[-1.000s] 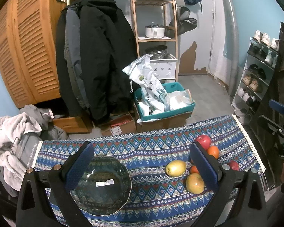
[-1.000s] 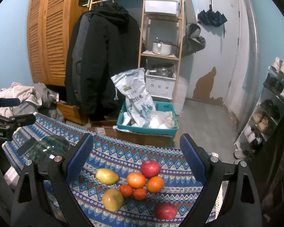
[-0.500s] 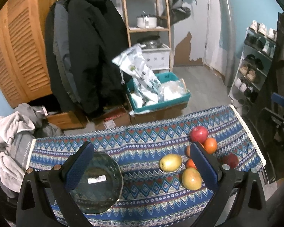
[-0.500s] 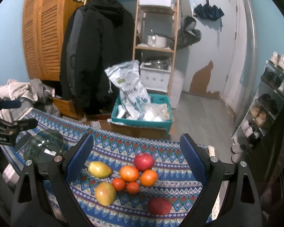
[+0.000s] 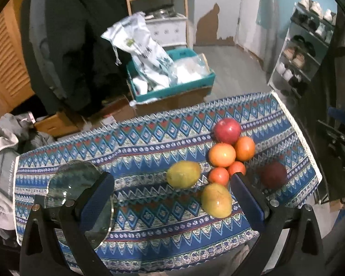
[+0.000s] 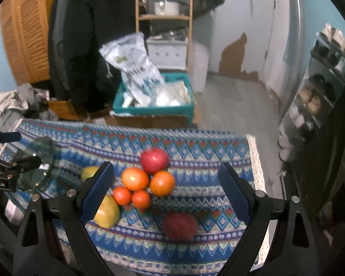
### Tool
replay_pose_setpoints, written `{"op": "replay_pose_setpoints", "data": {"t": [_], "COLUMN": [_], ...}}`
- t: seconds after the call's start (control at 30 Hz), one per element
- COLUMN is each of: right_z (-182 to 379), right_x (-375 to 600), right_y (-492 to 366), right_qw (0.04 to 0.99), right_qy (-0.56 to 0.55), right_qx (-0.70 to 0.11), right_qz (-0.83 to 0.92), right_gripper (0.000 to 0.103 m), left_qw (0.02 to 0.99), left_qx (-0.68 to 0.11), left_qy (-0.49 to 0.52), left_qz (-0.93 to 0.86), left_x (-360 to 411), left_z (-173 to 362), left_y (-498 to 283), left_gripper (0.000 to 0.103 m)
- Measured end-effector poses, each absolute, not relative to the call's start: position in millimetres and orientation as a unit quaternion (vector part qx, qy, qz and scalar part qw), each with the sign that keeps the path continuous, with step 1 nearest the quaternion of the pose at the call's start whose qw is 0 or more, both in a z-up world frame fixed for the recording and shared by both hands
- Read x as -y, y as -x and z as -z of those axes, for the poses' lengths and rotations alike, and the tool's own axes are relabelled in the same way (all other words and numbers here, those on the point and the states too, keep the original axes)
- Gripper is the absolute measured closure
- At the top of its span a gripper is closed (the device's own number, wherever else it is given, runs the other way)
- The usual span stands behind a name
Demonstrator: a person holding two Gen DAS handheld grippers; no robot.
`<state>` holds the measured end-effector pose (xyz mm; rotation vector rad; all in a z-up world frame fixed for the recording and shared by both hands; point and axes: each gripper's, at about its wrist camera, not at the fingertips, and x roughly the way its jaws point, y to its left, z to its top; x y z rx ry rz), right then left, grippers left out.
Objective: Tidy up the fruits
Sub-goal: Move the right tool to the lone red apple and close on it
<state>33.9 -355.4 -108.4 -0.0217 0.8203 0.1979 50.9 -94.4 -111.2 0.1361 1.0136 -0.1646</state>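
A cluster of fruit lies on the patterned blue cloth (image 5: 149, 142): a red apple (image 5: 227, 130), two large oranges (image 5: 222, 154), two small ones (image 5: 219, 176), two yellow-green mangoes (image 5: 183, 177) and a dark red fruit (image 5: 273, 174) apart at the right. A clear glass bowl (image 5: 80, 184) sits at the left. My left gripper (image 5: 172, 197) is open, above the near mango (image 5: 216, 200). My right gripper (image 6: 165, 188) is open over the oranges (image 6: 135, 179); the apple (image 6: 154, 160) and the dark fruit (image 6: 179, 225) show there too.
Beyond the table's far edge stand a teal crate with bags (image 5: 170, 78), cardboard boxes, hanging dark coats (image 5: 76, 41) and a wooden shelf. A shoe rack (image 5: 306, 50) is at the right. Clothes (image 5: 2, 151) are piled at the left.
Both grippers have moved forward and tilted down toward the table, so the fruit and bowl look larger and closer. Both stay open. No fruit has moved.
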Motion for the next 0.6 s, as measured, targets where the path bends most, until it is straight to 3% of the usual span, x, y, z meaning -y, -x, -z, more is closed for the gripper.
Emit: {"op": "replay_pose_setpoints", "data": {"t": [0.4,0.6], "right_z": [182,220], "right_x": [376,379], "right_y": [-53,-61], "right_qw": [0.869,0.841], "right_qy": [0.013,0.012], "right_qx": [-0.487,-0.533], "right_qz": [-0.087,-0.092], "right_gripper": [0.012,0.012], "left_qw": [0.798,0.786], "left_qx": [-0.592,-0.609], "left_qy": [-0.050,-0.049], "left_qz": [0.098,0.092], "left_x": [129,136], "left_z": [197,226], "left_y": [-68,-76], "left_gripper": [0.001,0.001]}}
